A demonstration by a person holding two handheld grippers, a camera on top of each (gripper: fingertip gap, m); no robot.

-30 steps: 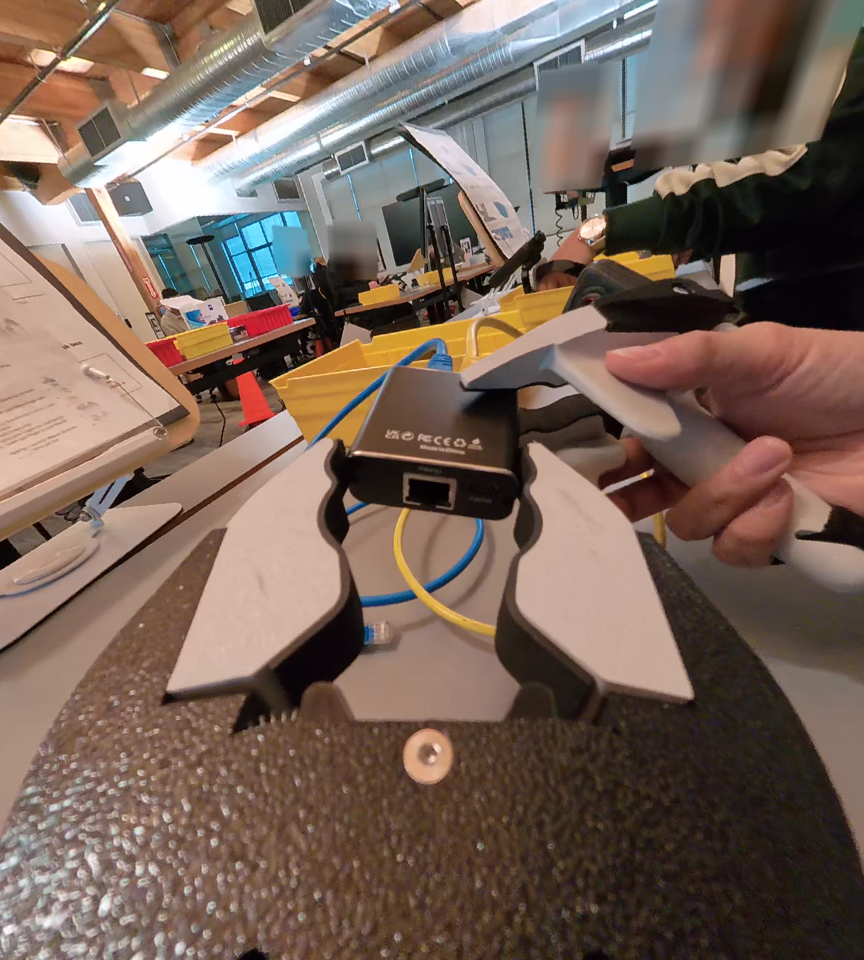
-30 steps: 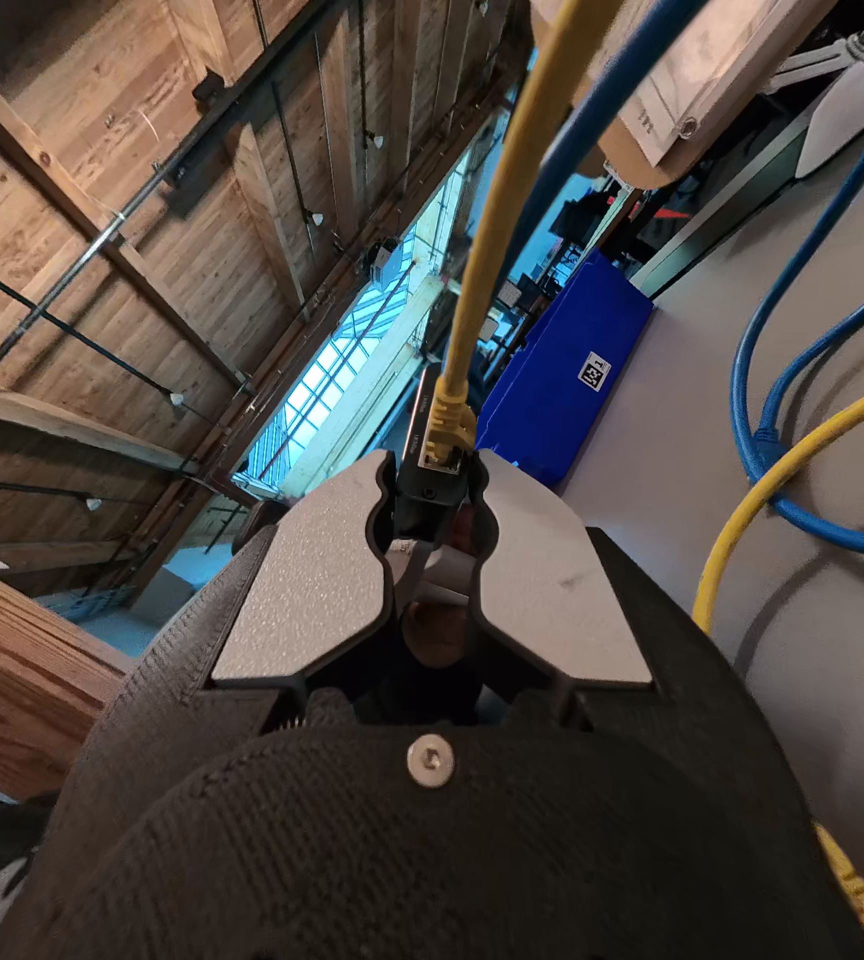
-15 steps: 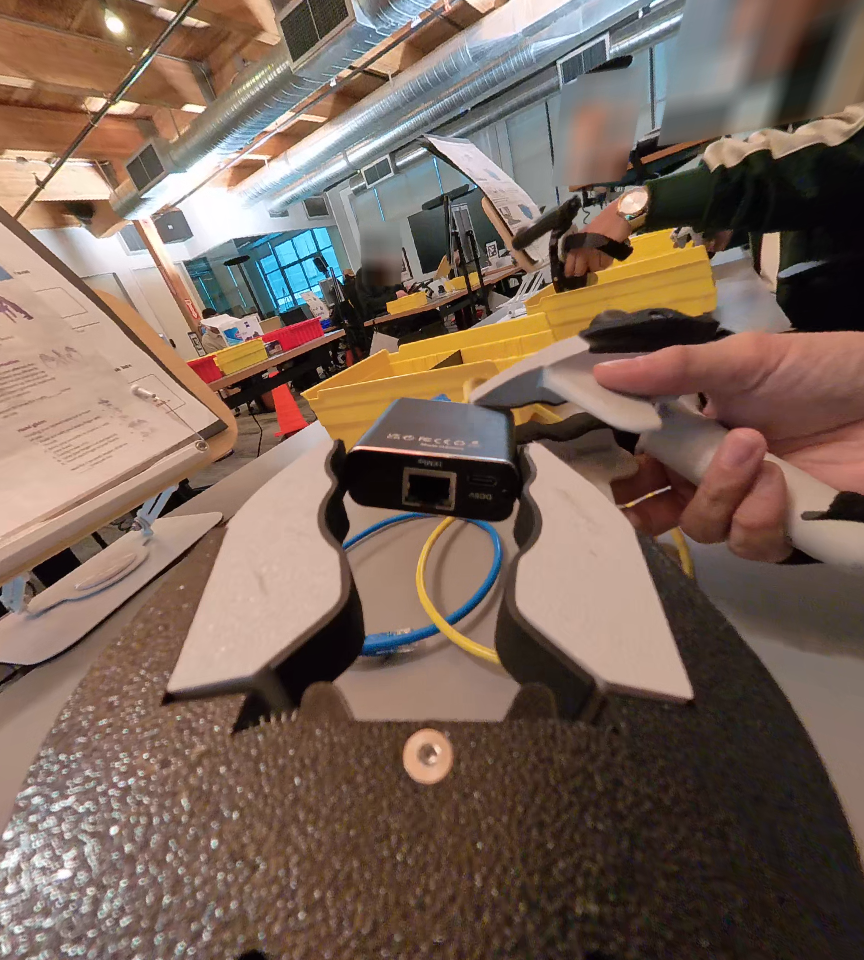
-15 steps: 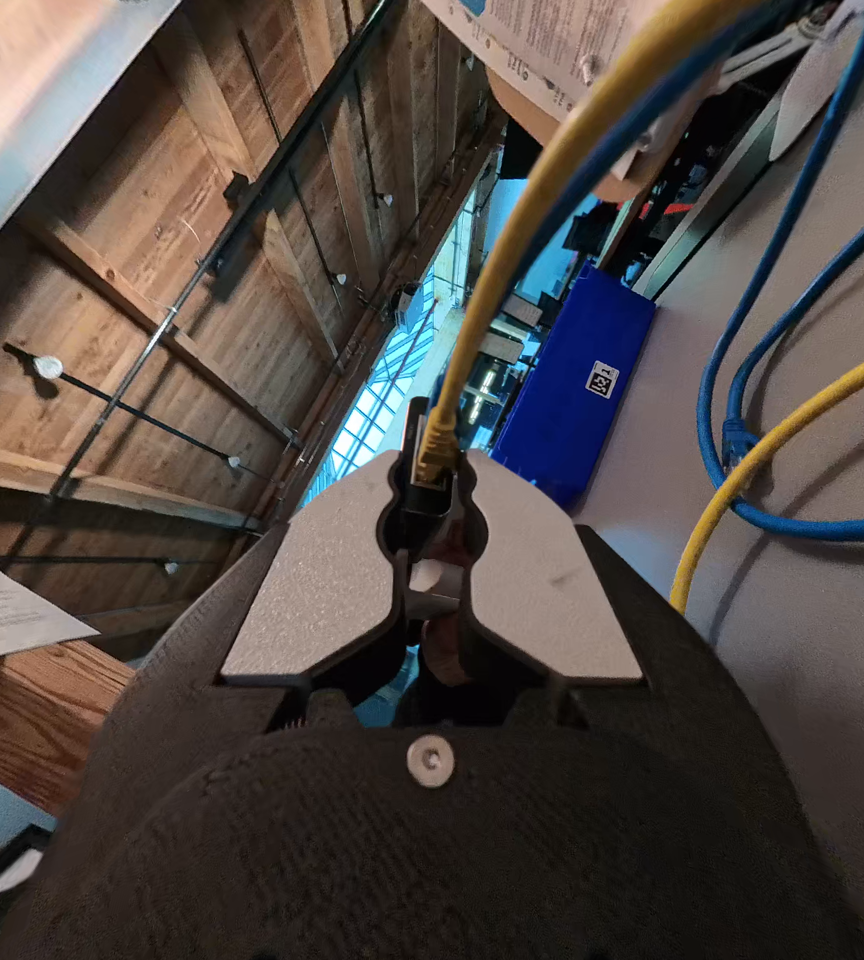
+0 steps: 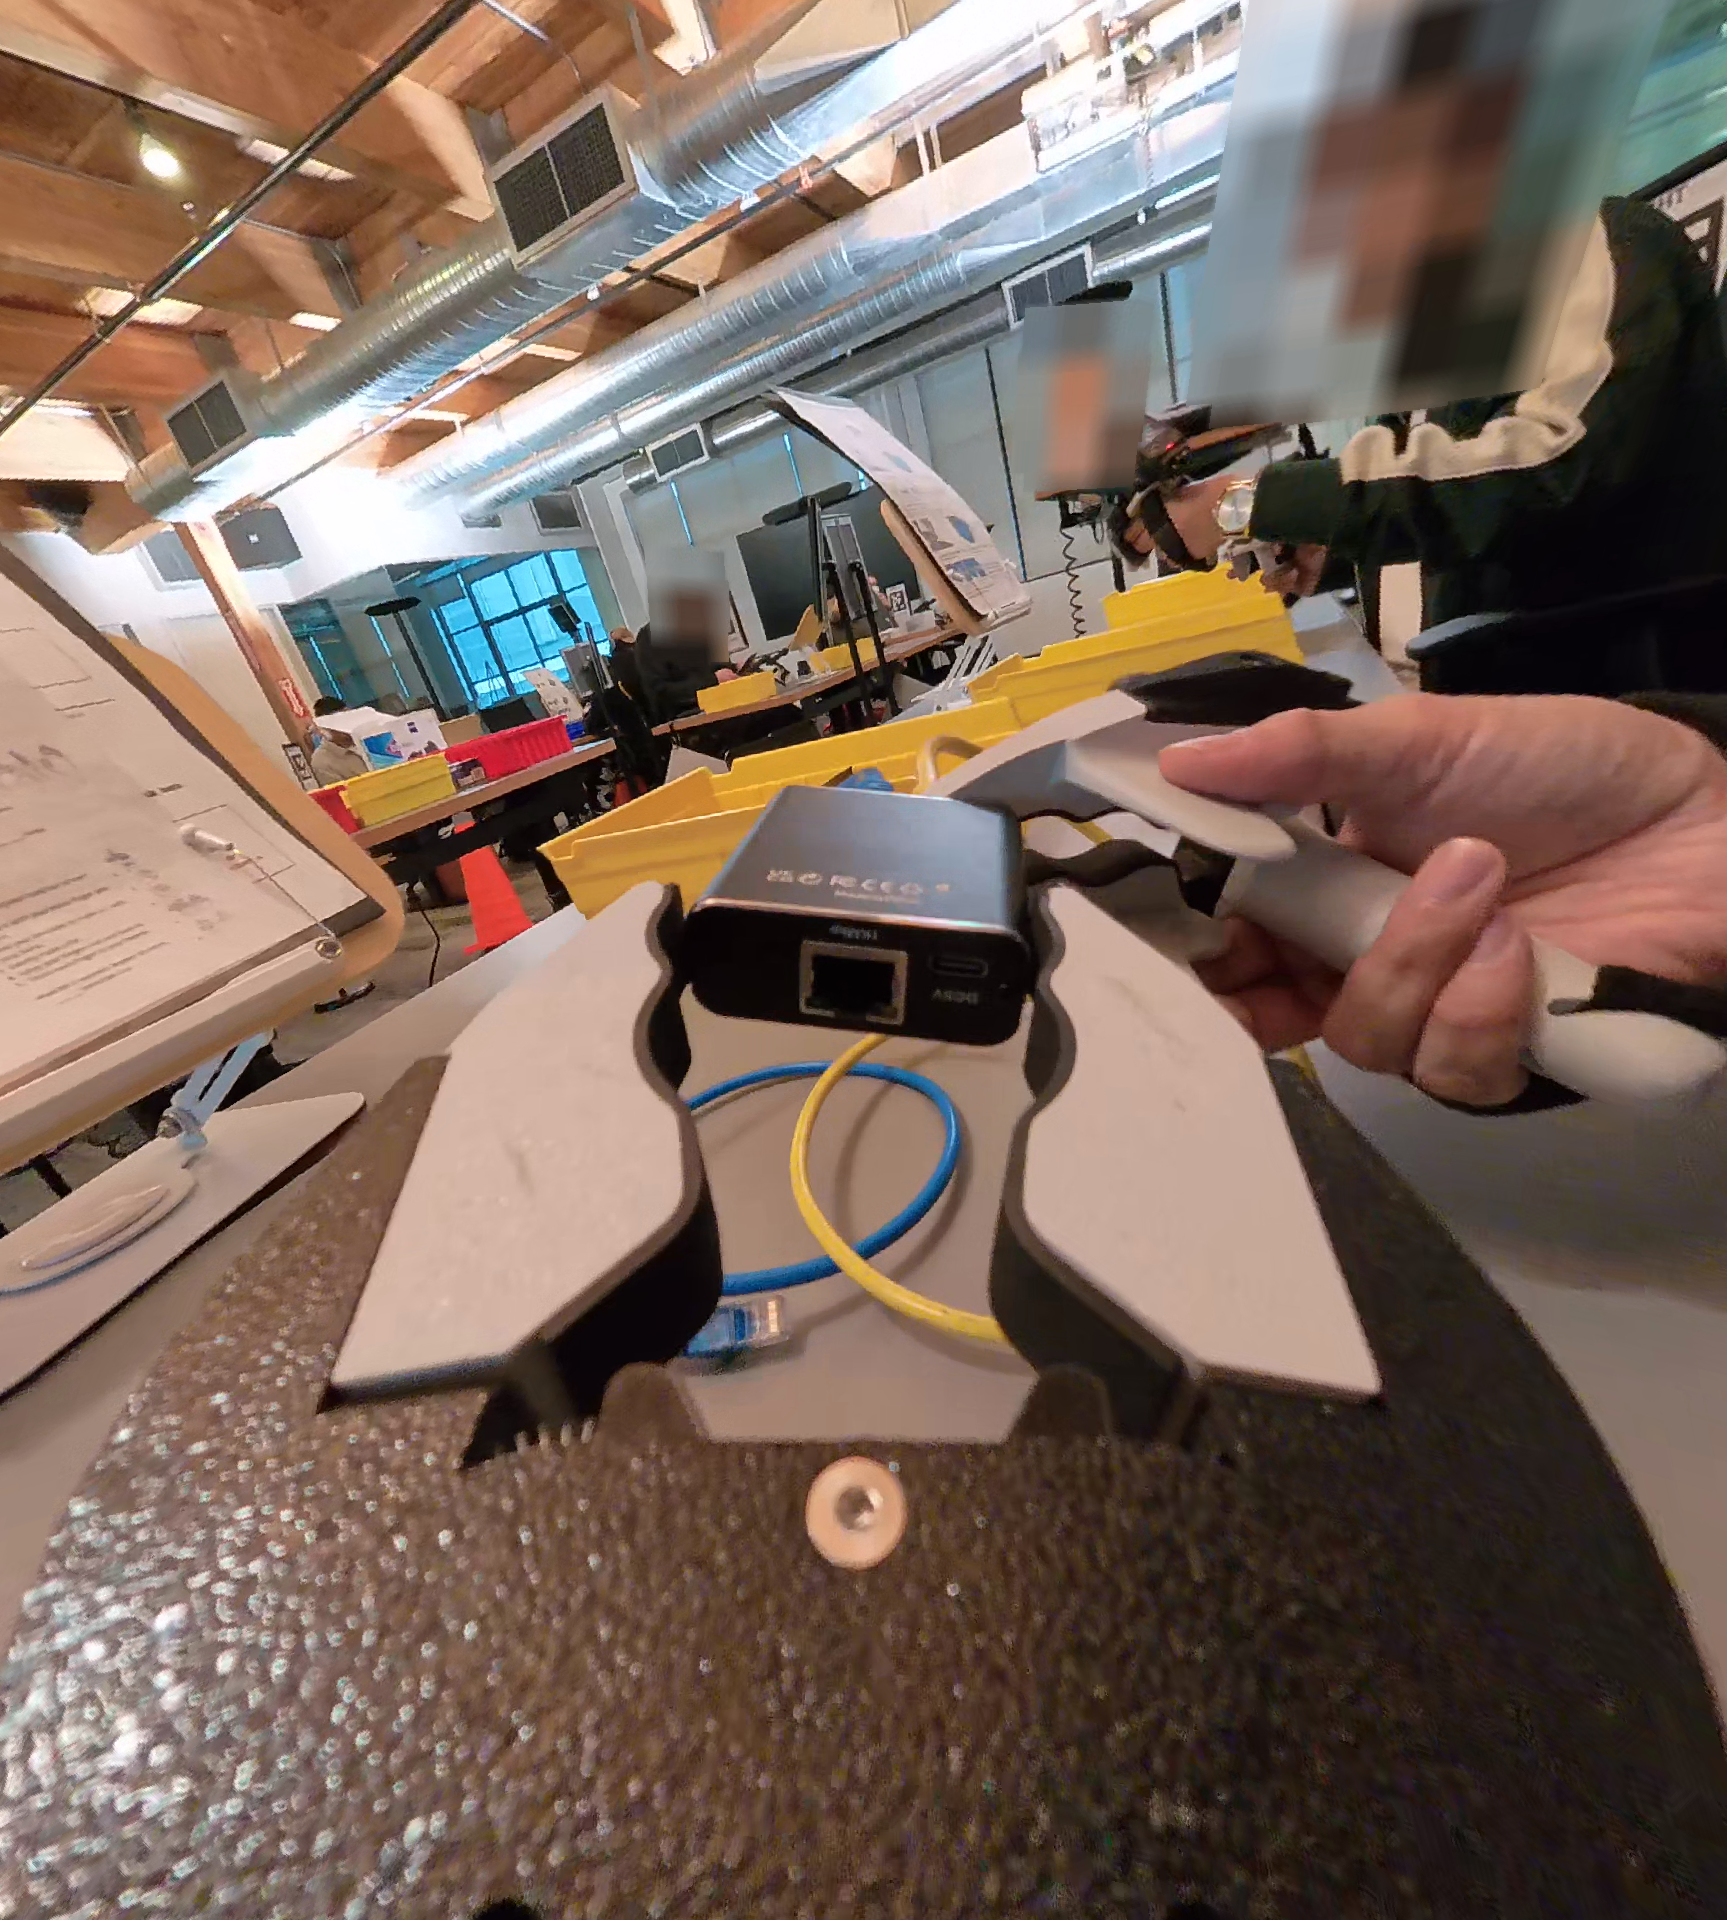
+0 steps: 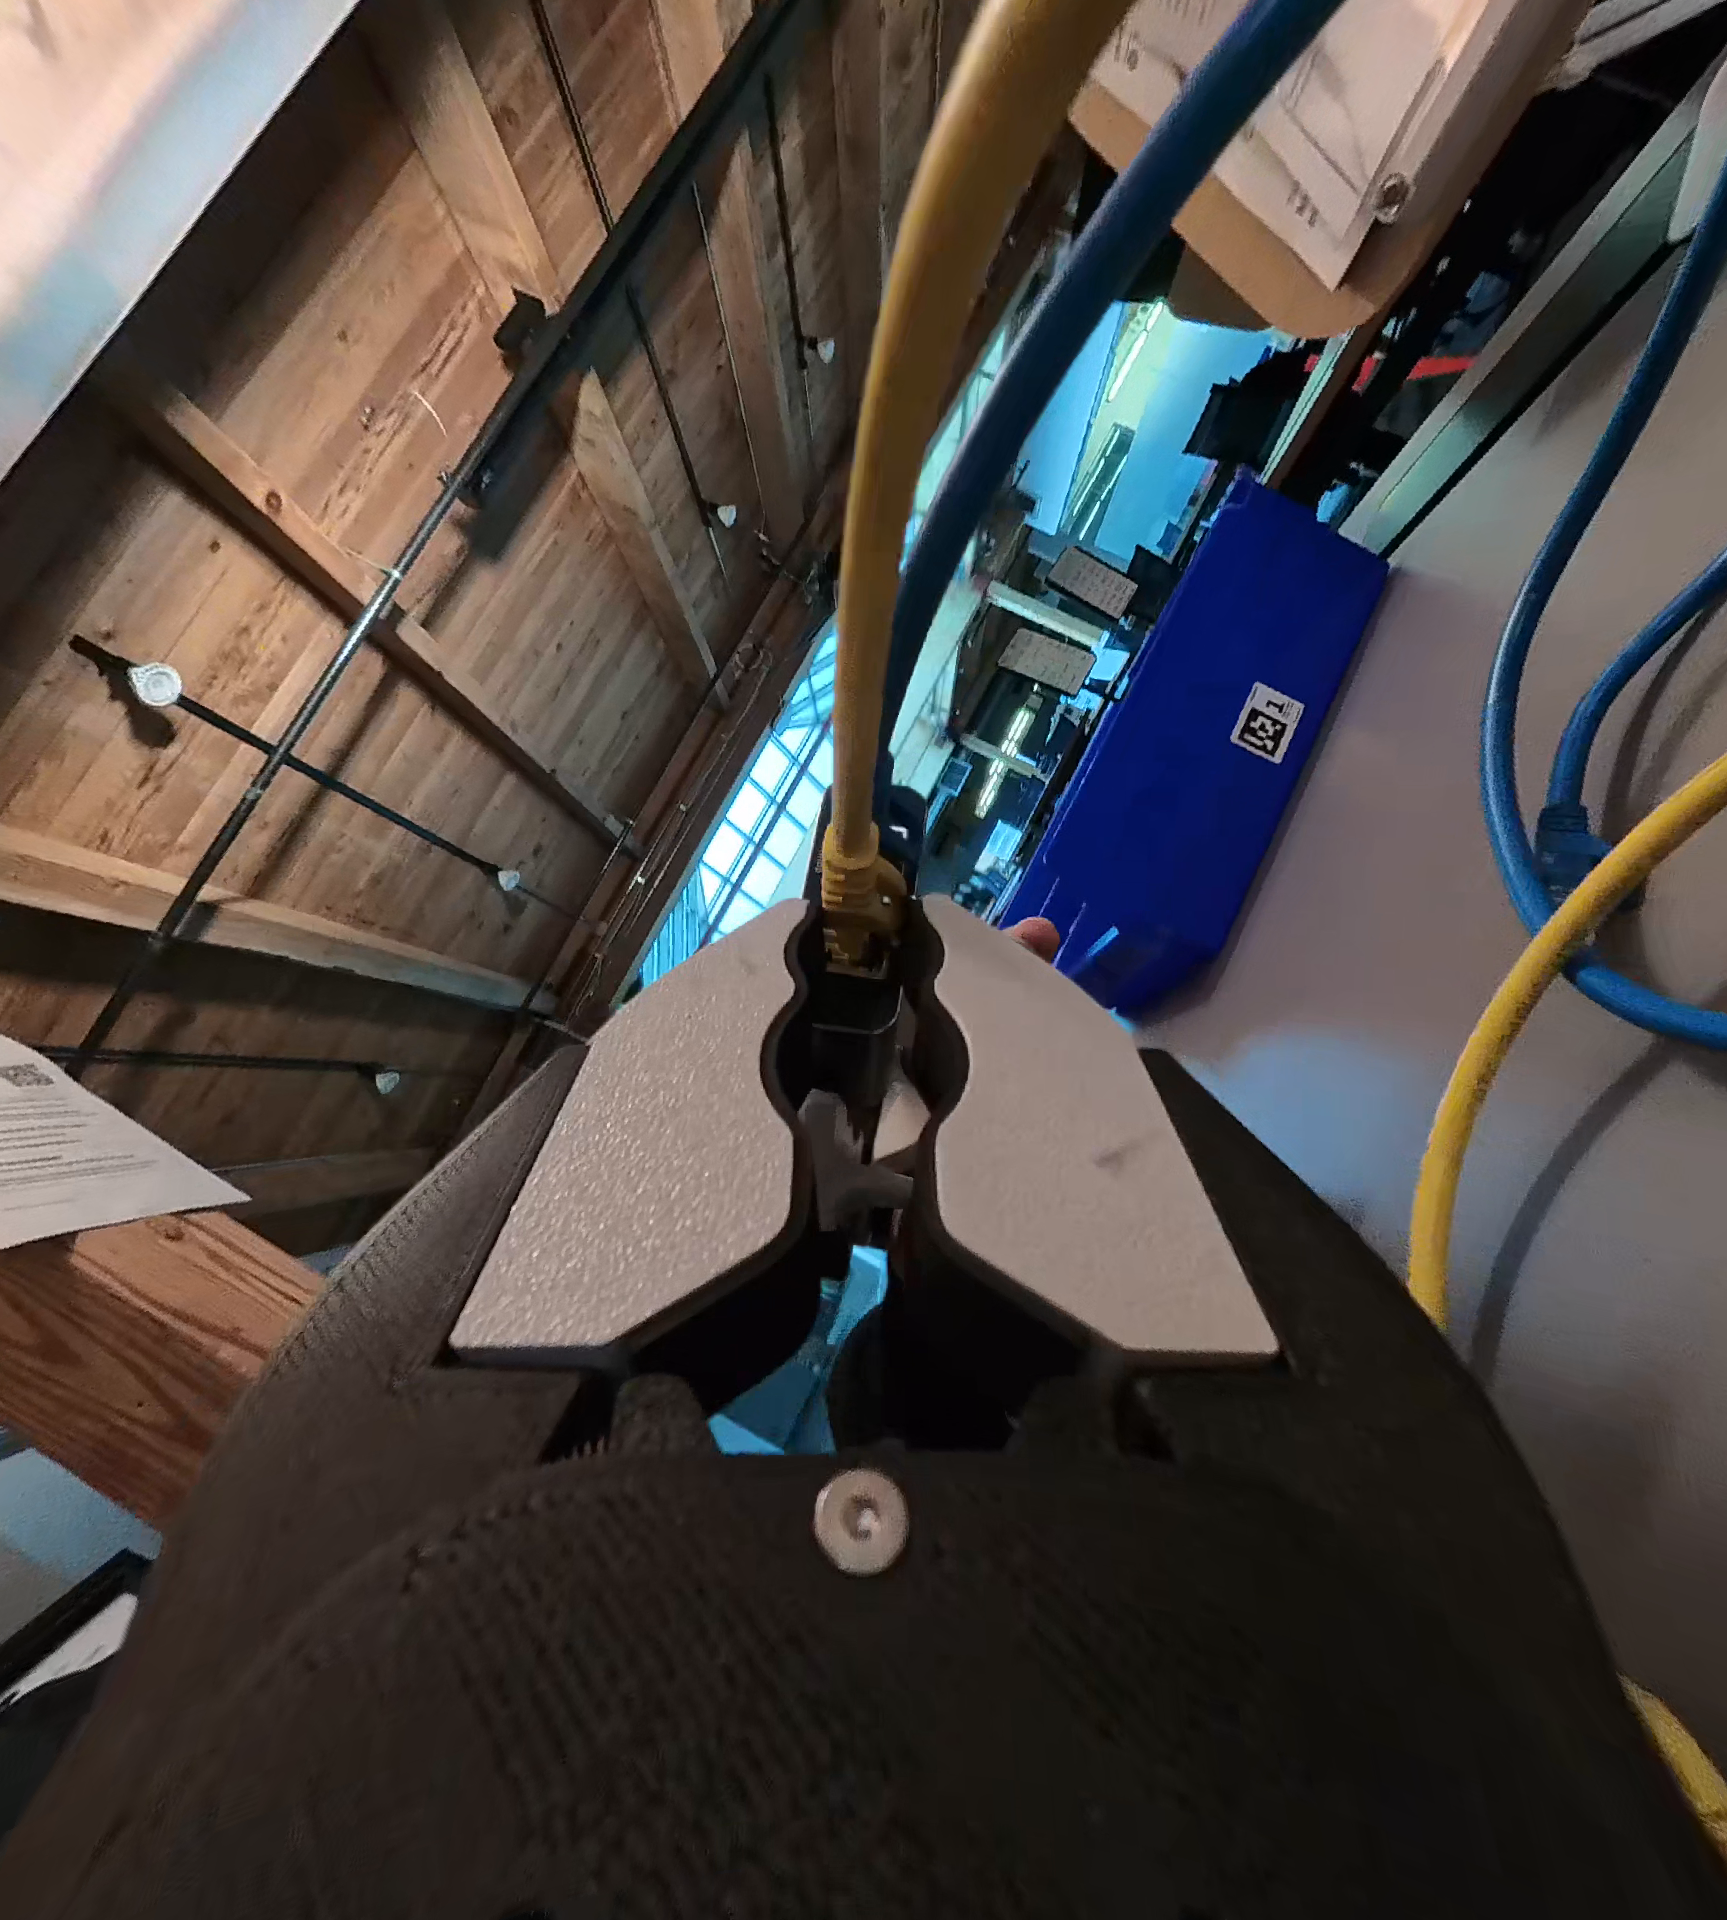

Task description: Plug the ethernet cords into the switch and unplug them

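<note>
Grey table (image 5: pixel 1617 1226) seen in workshop with wooden ceiling, ducts. Document stand (image 5: pixel 90 894) at left edge, yellow bins (image 5: pixel 838 790) behind. Black switch (image 5: pixel 859 925) clamped between left gripper (image 5: pixel 854 997) fingers, centre frame, empty port facing camera. Yellow cord (image 6: pixel 869 582) plug pinched by right gripper (image 6: pixel 864 971) at switch rear. Blue cord (image 5: pixel 828 1184) looped on table, unplugged. Compared with a second ago, switch held more level.
</note>
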